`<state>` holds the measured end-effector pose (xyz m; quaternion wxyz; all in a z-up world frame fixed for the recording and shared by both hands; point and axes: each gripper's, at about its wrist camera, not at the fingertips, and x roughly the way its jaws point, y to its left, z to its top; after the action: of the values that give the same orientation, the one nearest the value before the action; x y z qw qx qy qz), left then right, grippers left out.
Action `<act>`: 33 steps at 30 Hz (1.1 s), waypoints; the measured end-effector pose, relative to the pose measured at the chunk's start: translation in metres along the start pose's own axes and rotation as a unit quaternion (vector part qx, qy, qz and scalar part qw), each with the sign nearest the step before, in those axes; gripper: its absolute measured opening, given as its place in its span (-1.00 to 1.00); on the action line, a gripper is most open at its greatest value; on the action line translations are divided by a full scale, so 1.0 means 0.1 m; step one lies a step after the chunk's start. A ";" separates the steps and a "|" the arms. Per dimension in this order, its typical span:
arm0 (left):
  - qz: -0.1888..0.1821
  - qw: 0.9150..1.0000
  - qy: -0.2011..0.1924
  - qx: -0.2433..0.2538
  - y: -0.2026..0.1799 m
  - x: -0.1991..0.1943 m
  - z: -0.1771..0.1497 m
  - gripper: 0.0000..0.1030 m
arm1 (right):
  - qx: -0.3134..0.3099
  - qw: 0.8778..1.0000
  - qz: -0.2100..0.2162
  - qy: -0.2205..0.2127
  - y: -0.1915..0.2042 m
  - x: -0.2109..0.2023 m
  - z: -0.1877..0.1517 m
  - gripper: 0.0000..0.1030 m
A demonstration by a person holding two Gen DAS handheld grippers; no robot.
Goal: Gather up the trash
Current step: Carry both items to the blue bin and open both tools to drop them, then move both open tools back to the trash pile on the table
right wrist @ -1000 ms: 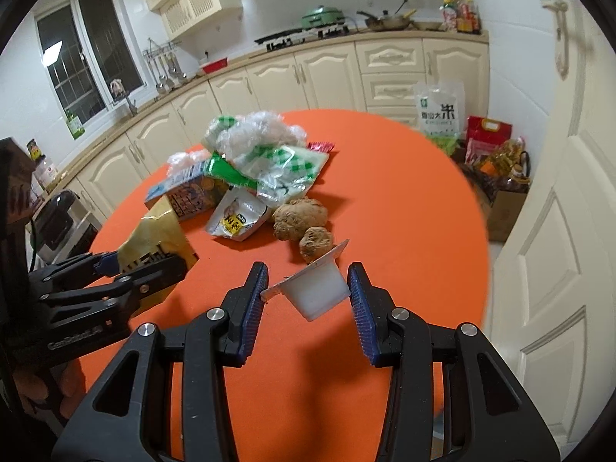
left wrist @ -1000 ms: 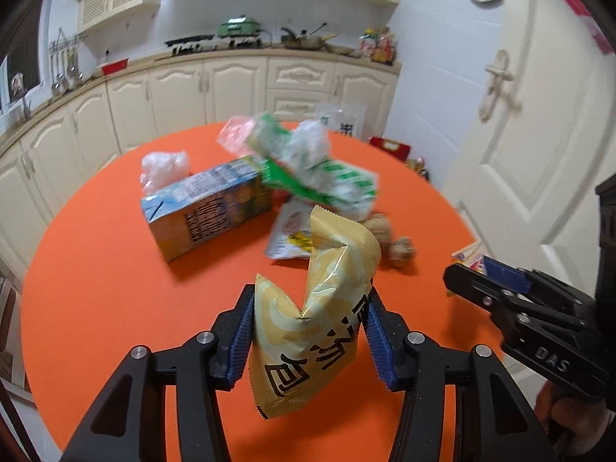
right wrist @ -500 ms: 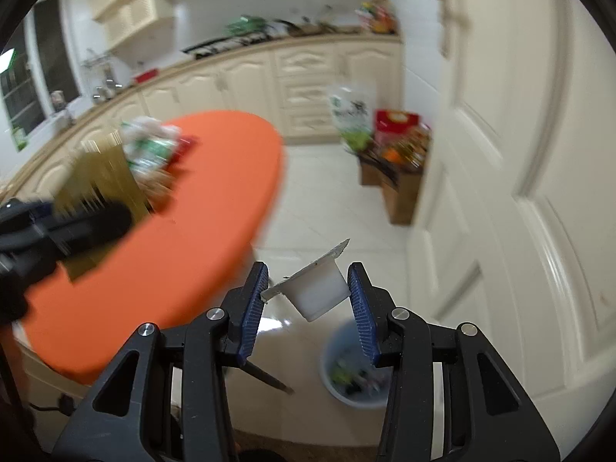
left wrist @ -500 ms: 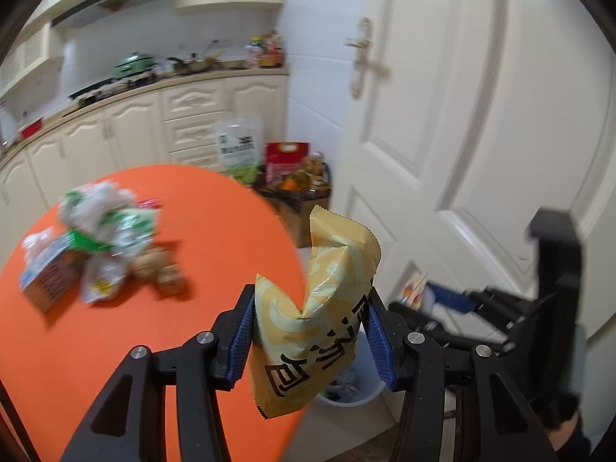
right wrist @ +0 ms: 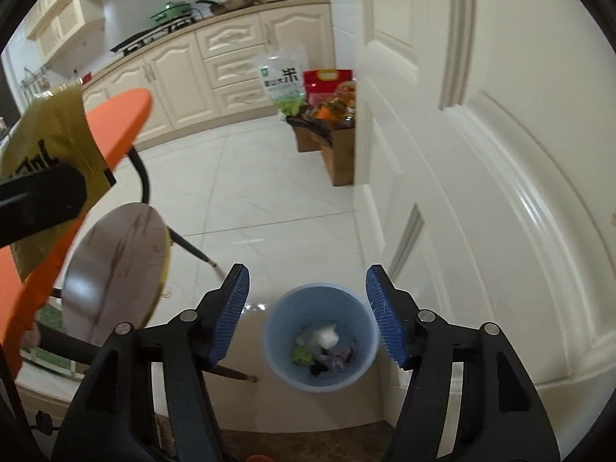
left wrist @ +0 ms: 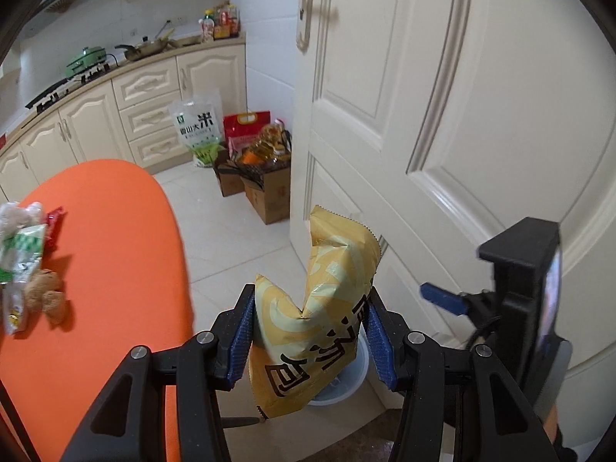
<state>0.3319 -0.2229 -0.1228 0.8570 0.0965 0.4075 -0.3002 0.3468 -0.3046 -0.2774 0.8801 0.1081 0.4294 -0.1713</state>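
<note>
Left gripper [left wrist: 308, 337]: blue pads clamped on a yellow snack bag [left wrist: 319, 319]; the bag stands upright between the fingers, creased in the middle, dark printed characters low on its front
Right gripper [right wrist: 308, 312]: jaws have just been opening; fingers now apart with nothing between them; it points down at the bin
Bin [right wrist: 362, 331]: round, pale blue, on the floor beside the white door [right wrist: 481, 154]; framed between the right fingers; a white cup [right wrist: 325, 337] lies inside on crumpled wrappers; in the left view only a bit of its rim shows behind the bag
Table [left wrist: 115, 269]: orange, round, to the left; at its far left edge lie a green-and-white wrapper [left wrist: 21, 248], a small red packet [left wrist: 54, 223] and two brown lumps [left wrist: 44, 294]
Stool [right wrist: 115, 269]: round brown seat under the table edge, near the bin
Floor [right wrist: 250, 177]: pale tiles; cardboard boxes [right wrist: 335, 146] and a rice sack [right wrist: 283, 84] stand near the door and the cream cabinets
Counter: a green pot [right wrist: 171, 9] and a pan at the back
</note>
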 end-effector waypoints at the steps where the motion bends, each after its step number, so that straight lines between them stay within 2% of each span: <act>1: -0.001 1.000 0.001 0.001 -0.02 0.06 0.05 -0.05 | 0.002 1.000 -0.004 0.001 -0.04 0.00 -0.01 0.23; 11: -0.011 0.999 0.049 0.003 -0.11 0.77 0.21 -0.03 | 0.006 1.000 -0.021 -0.007 -0.21 -0.09 -0.10 0.39; 14: -0.013 0.998 0.068 0.005 -0.16 0.97 0.30 0.07 | 0.009 1.000 -0.024 -0.008 -0.24 -0.10 -0.09 0.39; 16: -0.019 0.997 0.069 -0.003 -0.16 1.01 0.36 0.17 | 0.010 1.000 -0.026 -0.007 -0.26 -0.12 -0.09 0.39; 18: -0.015 0.998 0.067 0.001 -0.18 1.04 0.42 0.19 | 0.012 1.000 -0.027 -0.007 -0.29 -0.12 -0.09 0.39; 24: -0.001 0.999 0.034 0.000 -0.15 0.68 0.42 0.21 | 0.011 1.000 -0.025 -0.016 -0.23 -0.25 -0.03 0.39; 26: 0.003 1.000 0.016 -0.002 -0.11 0.49 0.42 0.27 | 0.007 0.999 -0.020 -0.024 -0.19 -0.32 -0.01 0.39; 28: 0.008 1.000 0.000 -0.004 -0.06 0.35 0.42 0.43 | 0.002 0.999 -0.017 -0.034 -0.11 -0.42 0.03 0.39; 33: 0.040 0.998 -0.043 -0.005 0.13 -0.18 0.27 0.43 | -0.011 0.998 -0.004 -0.064 0.16 -0.70 0.14 0.41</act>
<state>0.3479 -0.2157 -0.0925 0.8854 0.0955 0.3678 -0.2675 0.3230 -0.2796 -0.2123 0.9060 0.0858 0.3747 -0.1772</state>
